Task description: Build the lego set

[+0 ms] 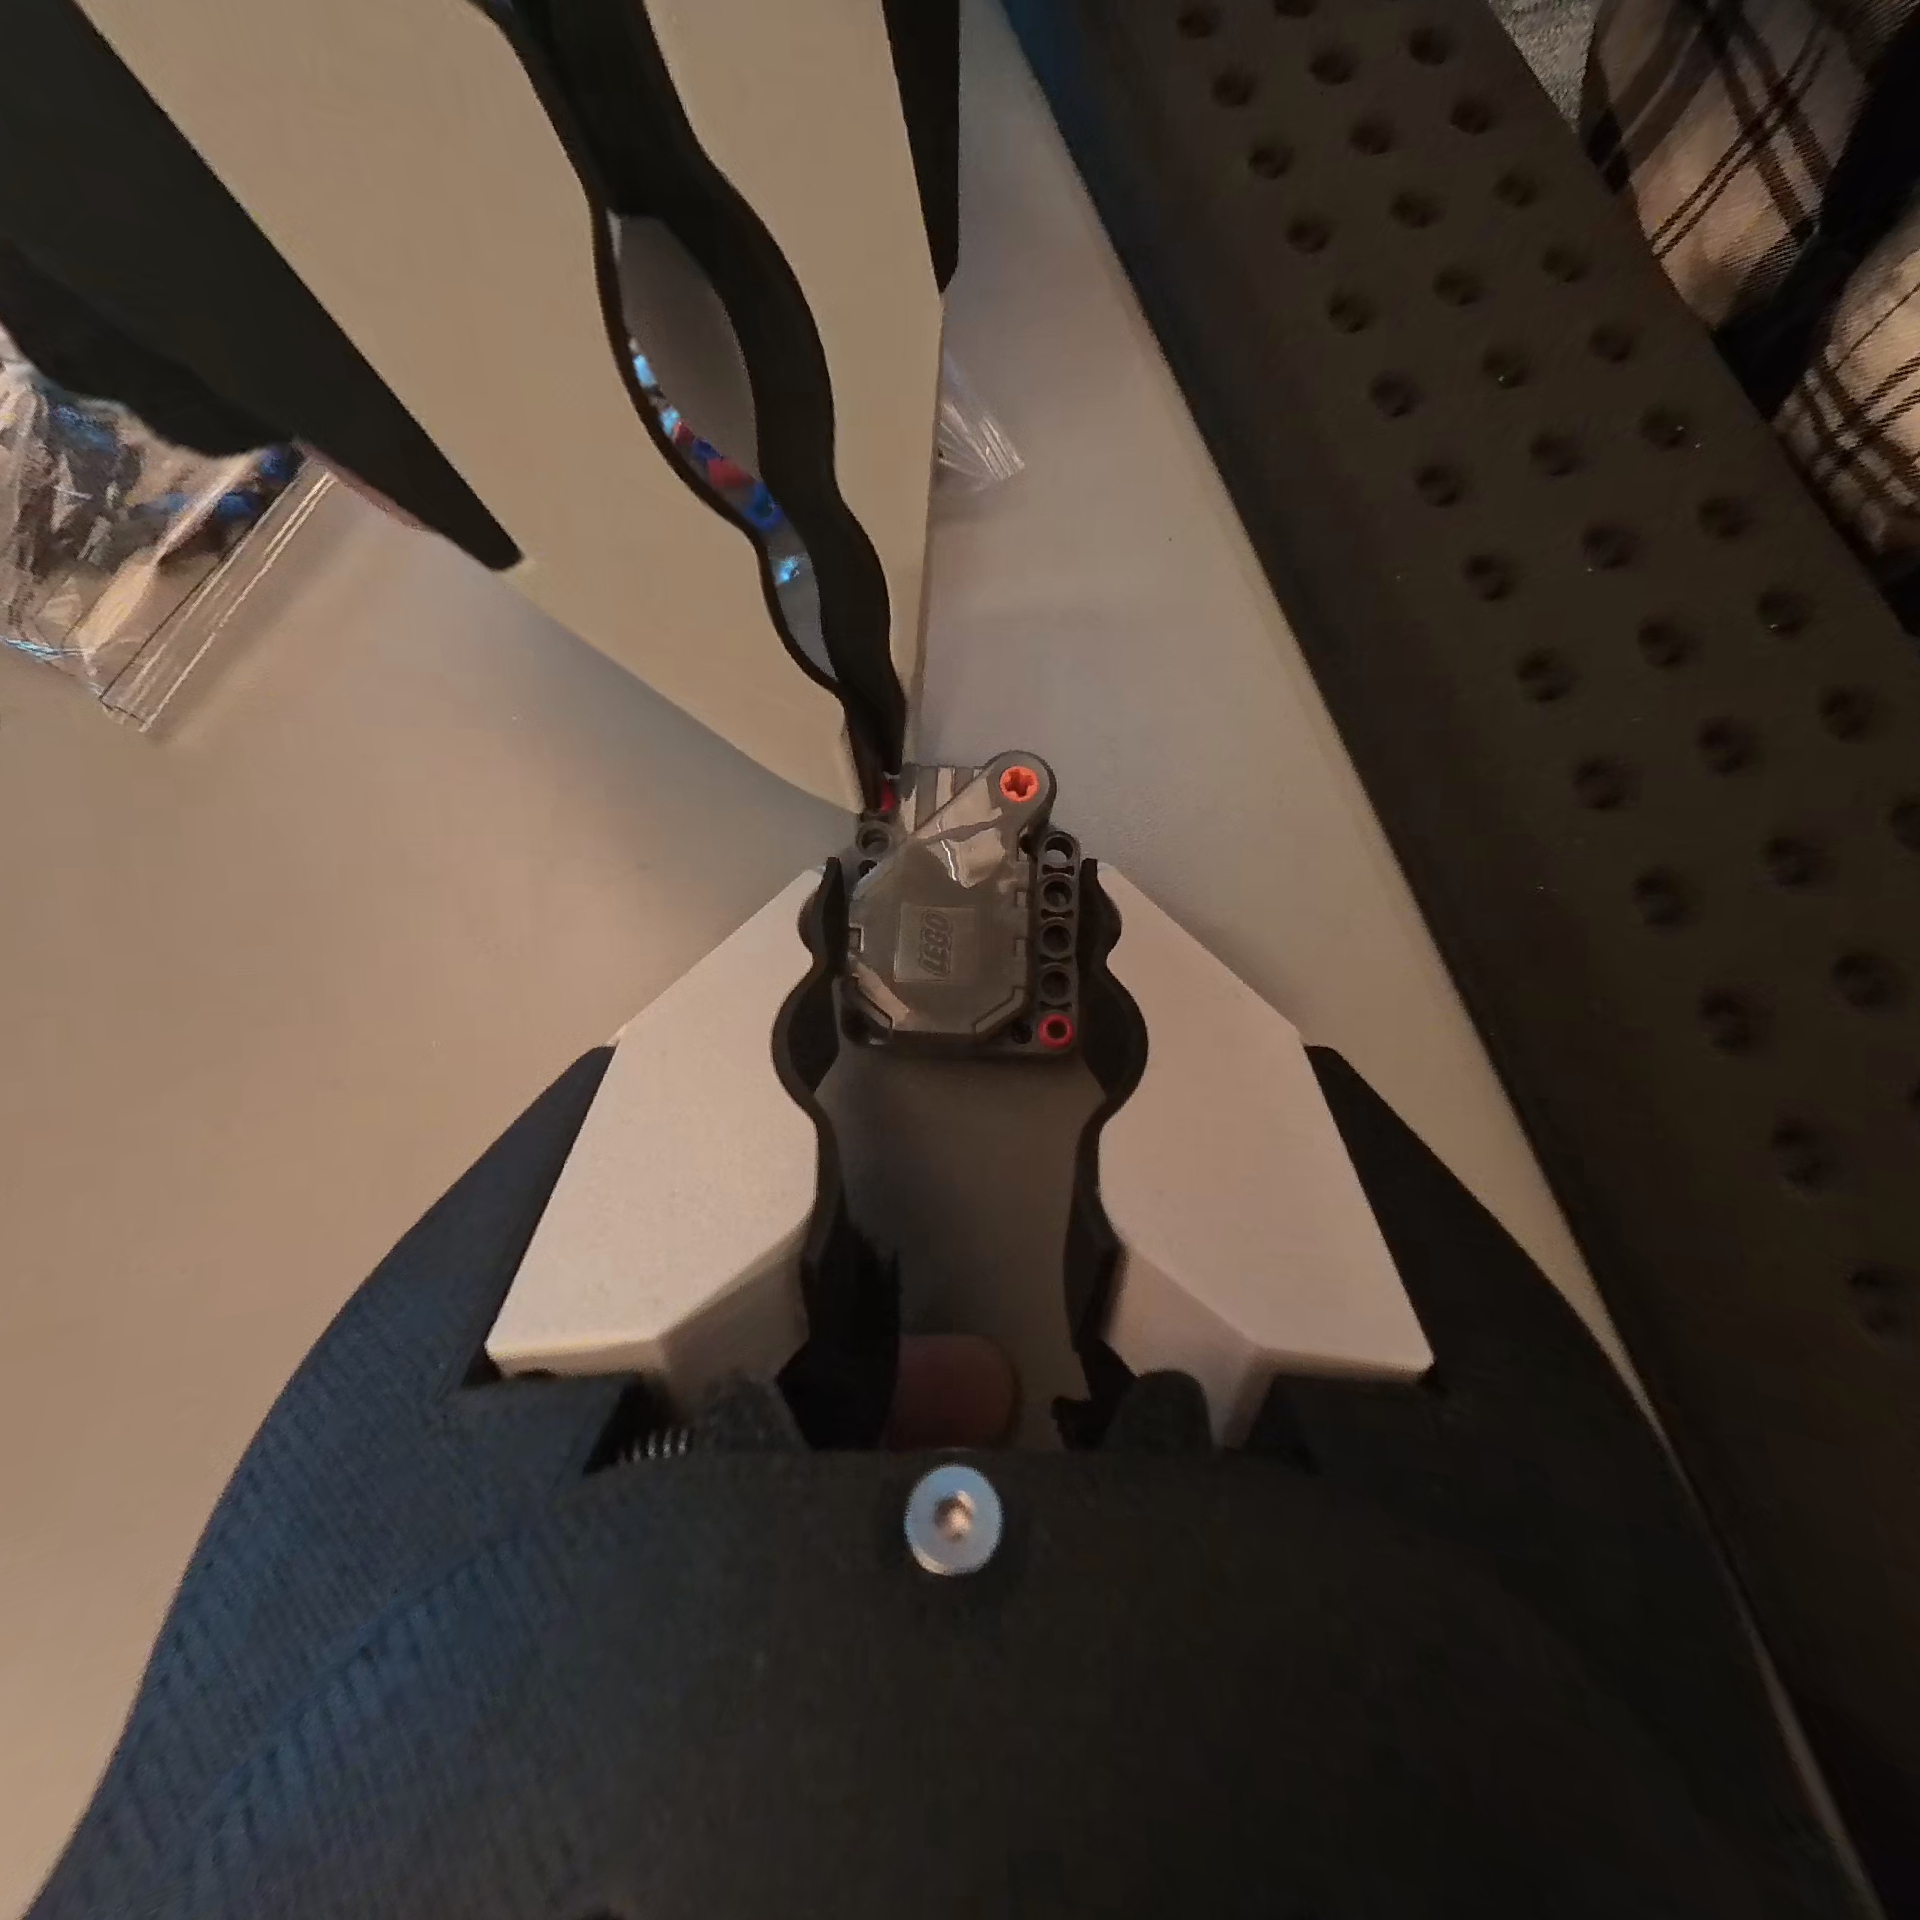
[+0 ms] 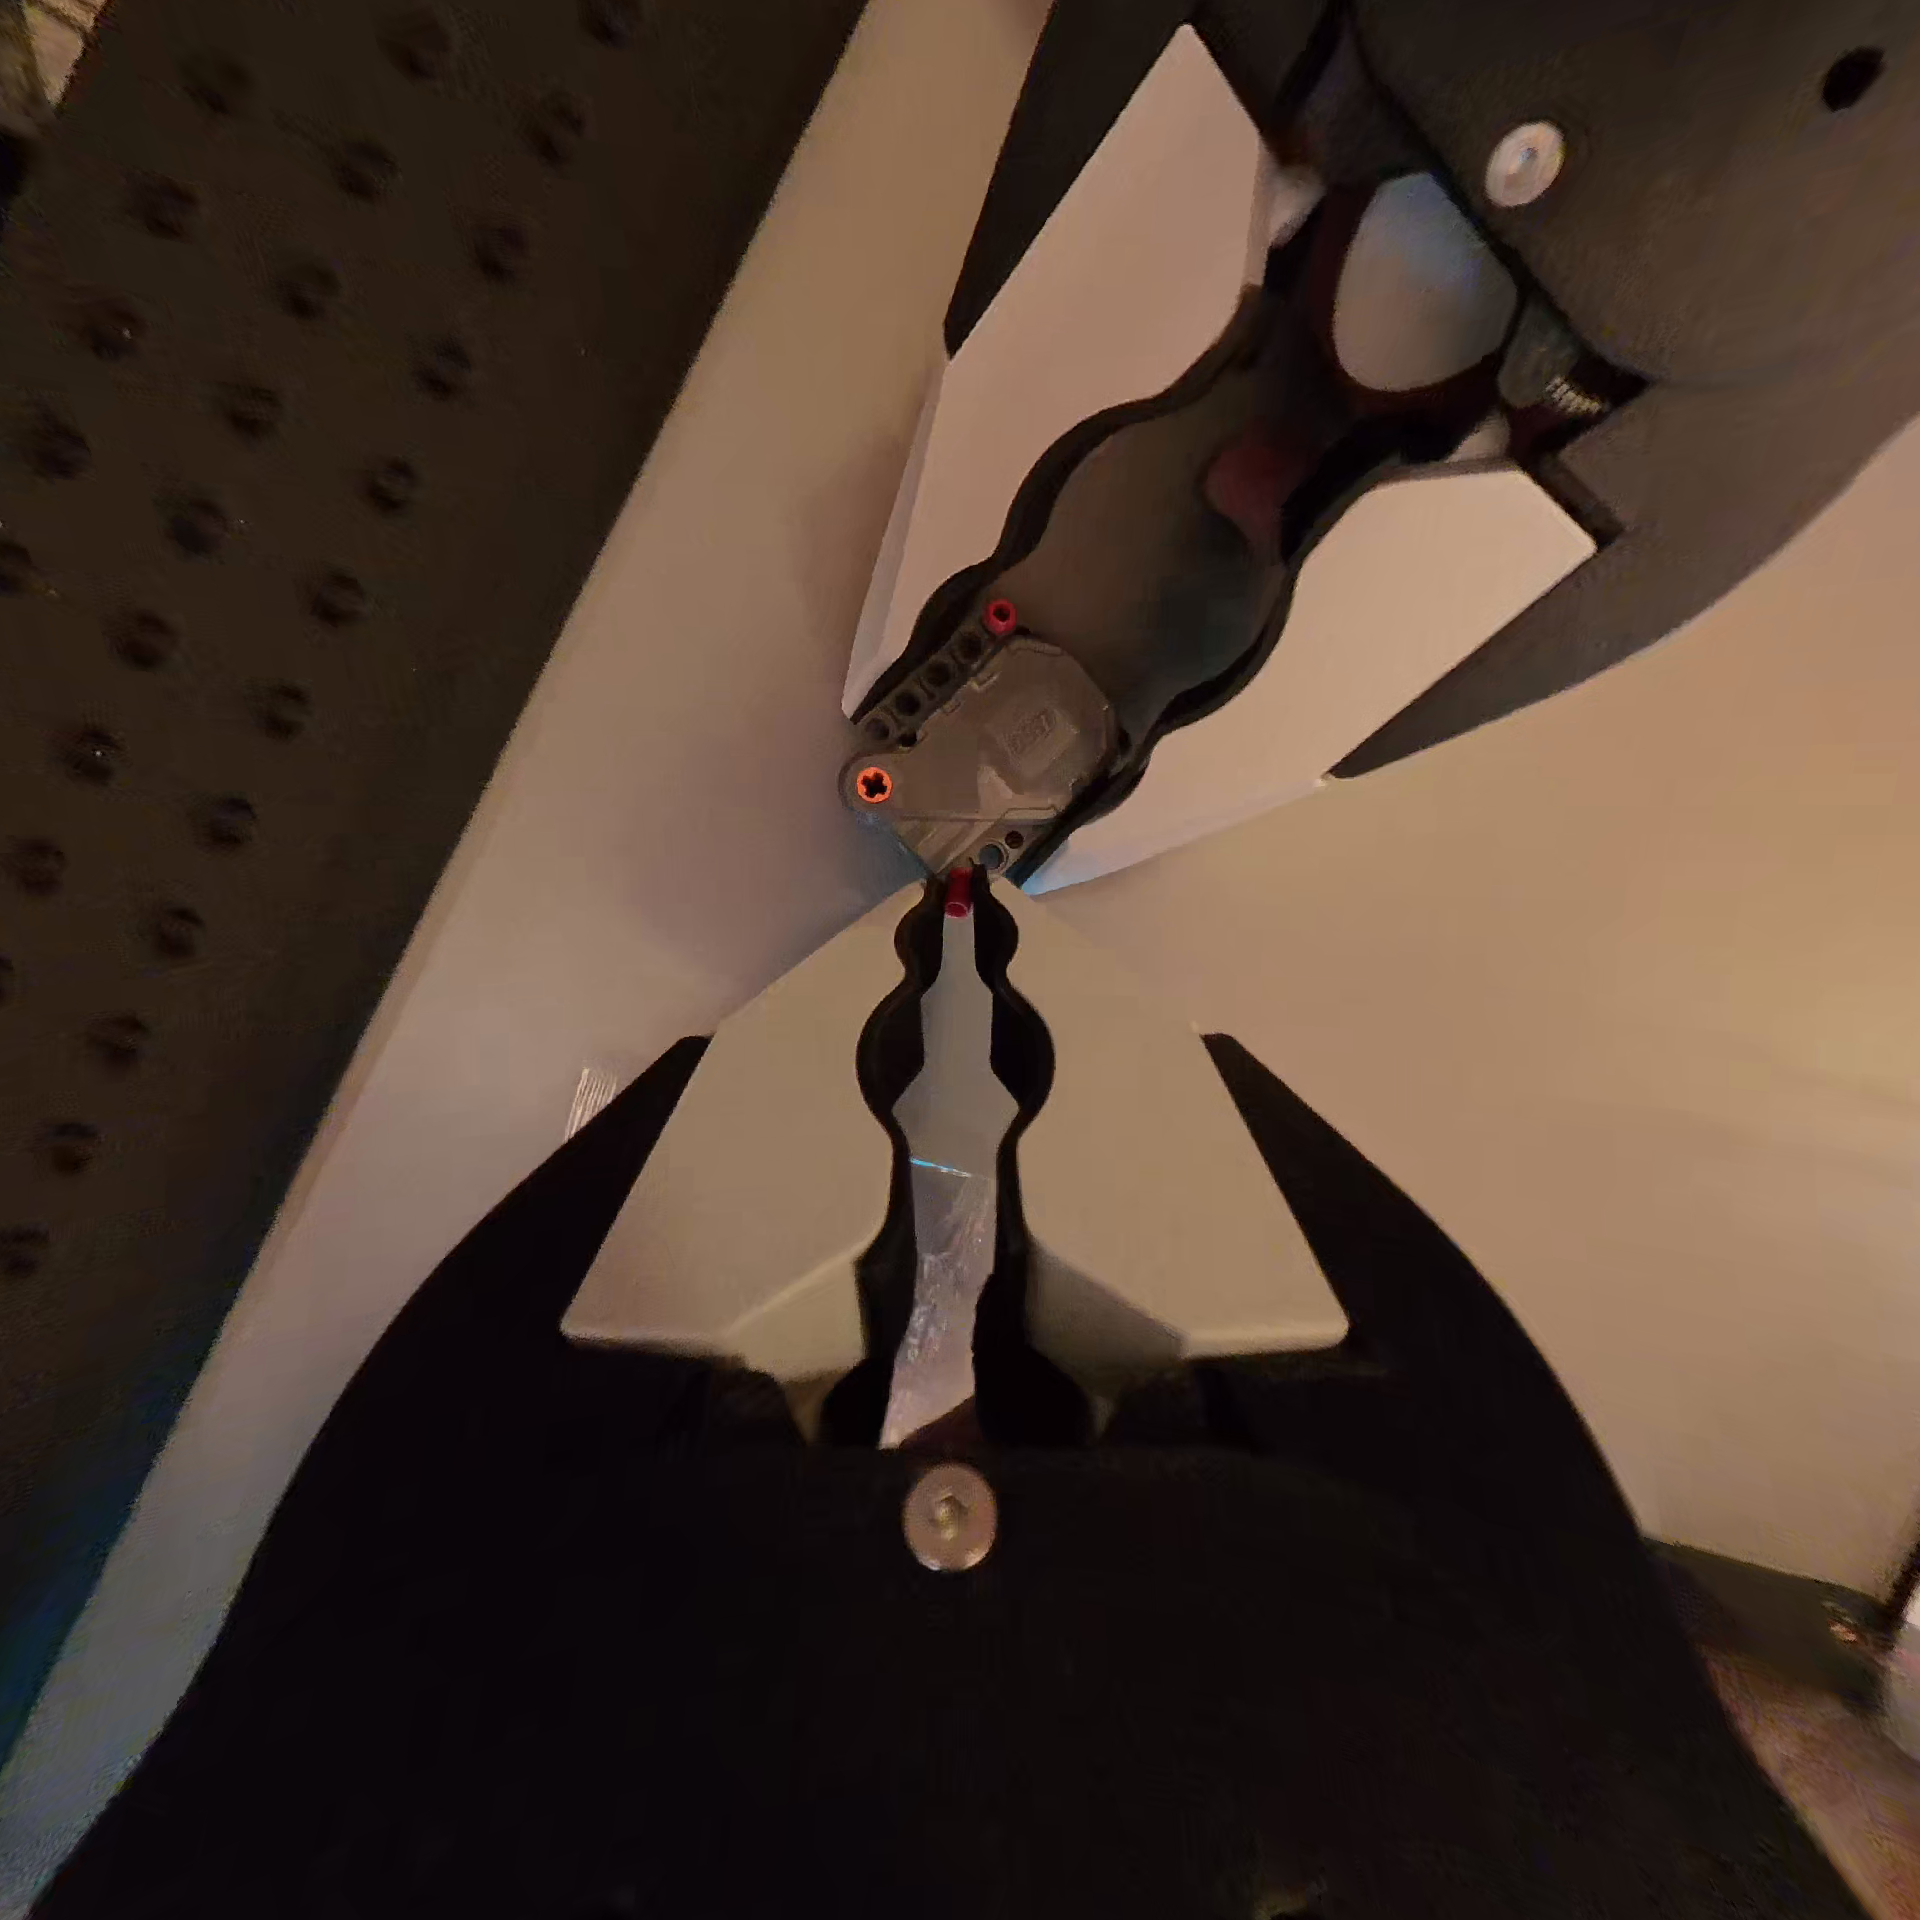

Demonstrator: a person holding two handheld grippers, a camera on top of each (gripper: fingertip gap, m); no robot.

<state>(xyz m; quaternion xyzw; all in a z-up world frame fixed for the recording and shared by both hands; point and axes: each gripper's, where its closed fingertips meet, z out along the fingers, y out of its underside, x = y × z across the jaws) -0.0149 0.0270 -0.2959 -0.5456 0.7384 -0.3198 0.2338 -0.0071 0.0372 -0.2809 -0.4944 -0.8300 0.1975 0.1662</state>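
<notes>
— Pale beige tabletop [image 1: 260,1039] under both tools. What's the left gripper [image 1: 958,883] doing?
— Its jaws clamp the grey Lego motor block [image 1: 935,935], held above the table.
— And the right gripper [image 2: 958,906]?
— It pinches a small red pin [image 2: 958,894] against the block's far corner; clear plastic bags [image 1: 135,561] lie beyond.

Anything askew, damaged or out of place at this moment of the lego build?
Nothing stands out. The left gripper grips the grey motor block squarely by its sides, and the right gripper brings a small red pin to the block's edge. Sealed parts bags lie on the table, unspilled.
</notes>
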